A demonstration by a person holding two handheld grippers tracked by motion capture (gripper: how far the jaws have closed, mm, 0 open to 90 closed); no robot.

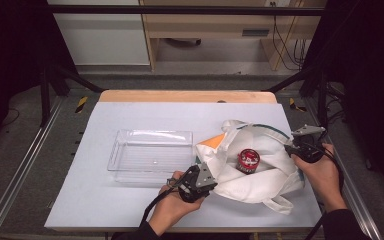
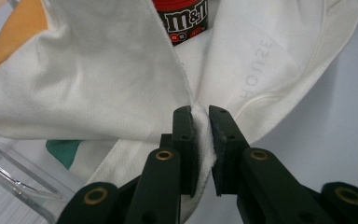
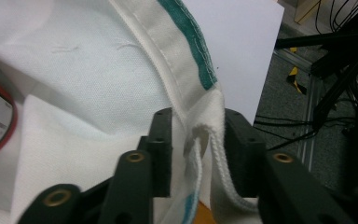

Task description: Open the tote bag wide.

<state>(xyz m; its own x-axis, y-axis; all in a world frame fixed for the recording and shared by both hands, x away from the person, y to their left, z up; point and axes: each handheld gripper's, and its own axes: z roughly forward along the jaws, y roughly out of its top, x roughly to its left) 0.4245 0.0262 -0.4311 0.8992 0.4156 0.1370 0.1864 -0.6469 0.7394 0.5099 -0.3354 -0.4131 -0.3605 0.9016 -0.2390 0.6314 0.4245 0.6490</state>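
Here both grippers, left gripper [image 1: 201, 176] and right gripper [image 1: 300, 142], pinch the bag [image 1: 260, 175] rim apart

The counter [image 1: 145, 200] carried a pale bluish-white sheet over most of its top; a bare wooden strip [image 1: 185, 96] showed along its far edge; silver rails [image 1: 20, 170] ran down the floor on both sides of it; a black crossbar [image 1: 180, 10] spanned the far top of the frame, and a black diagonal strut [image 1: 75, 77] slanted towards the counter's far left corner; yellow-and-black tape marks [image 1: 81, 104] lay on the grey floor [image 1: 30, 115] by the two far corners; beyond stood a white panel [image 1: 100, 35] beside a light wooden unit [image 1: 205, 25]; dark cables [image 1: 287, 45] hung at that unit's right.
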